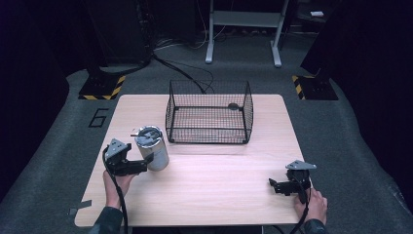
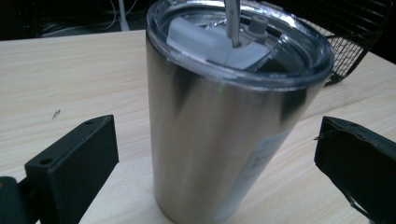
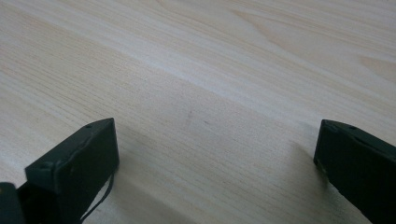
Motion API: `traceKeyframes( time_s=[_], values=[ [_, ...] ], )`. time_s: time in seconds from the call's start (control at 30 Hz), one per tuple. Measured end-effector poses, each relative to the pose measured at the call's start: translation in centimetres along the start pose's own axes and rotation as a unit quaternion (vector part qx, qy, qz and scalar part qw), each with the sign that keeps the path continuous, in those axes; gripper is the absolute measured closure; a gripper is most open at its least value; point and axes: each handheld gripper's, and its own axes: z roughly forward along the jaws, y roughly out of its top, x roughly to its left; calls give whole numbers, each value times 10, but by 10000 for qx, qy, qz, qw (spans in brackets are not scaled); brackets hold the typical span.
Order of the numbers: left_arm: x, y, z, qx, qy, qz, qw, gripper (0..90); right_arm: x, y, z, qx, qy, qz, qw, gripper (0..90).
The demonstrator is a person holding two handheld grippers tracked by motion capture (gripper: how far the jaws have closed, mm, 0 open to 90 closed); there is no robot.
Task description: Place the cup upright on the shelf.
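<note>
The person is lining up a grasp on the steel cup (image 1: 152, 147), which is standing upright near the left edge of the table (image 1: 219, 195), just in front of the left front corner of the wire basket (image 1: 209, 113). The left gripper (image 1: 144, 165) is sitting low beside the cup's base with its jaws spread wide, one on each side of the cup wall and both apart from it, so it is gripping nothing yet. In the left gripper view the cup (image 2: 224, 135) is filling the gap between the jaws, its clear lid (image 2: 238, 42) on top with a straw poking through. The right gripper (image 1: 275, 185) is resting near the table's front right corner, its jaws also wide open over bare wood. The step in hand looks like the approach; next, the left jaws will probably need to close squarely on the smooth, tapered cup body, firmly enough that it is not slipping or tipping.
</note>
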Motion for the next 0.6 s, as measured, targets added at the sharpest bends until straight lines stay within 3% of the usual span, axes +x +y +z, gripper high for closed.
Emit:
traceKeyframes(
  time_s=[0.37, 0.6],
  values=[
    [-1, 3, 14, -271, -75, 50, 9996, 0, 0, 0, 0, 1, 0, 0, 10000, 0],
    [-4, 4, 27, -302, -143, 124, 9994, 0, 0, 0, 0, 0, -2, -1, 10000, 0]
  ],
)
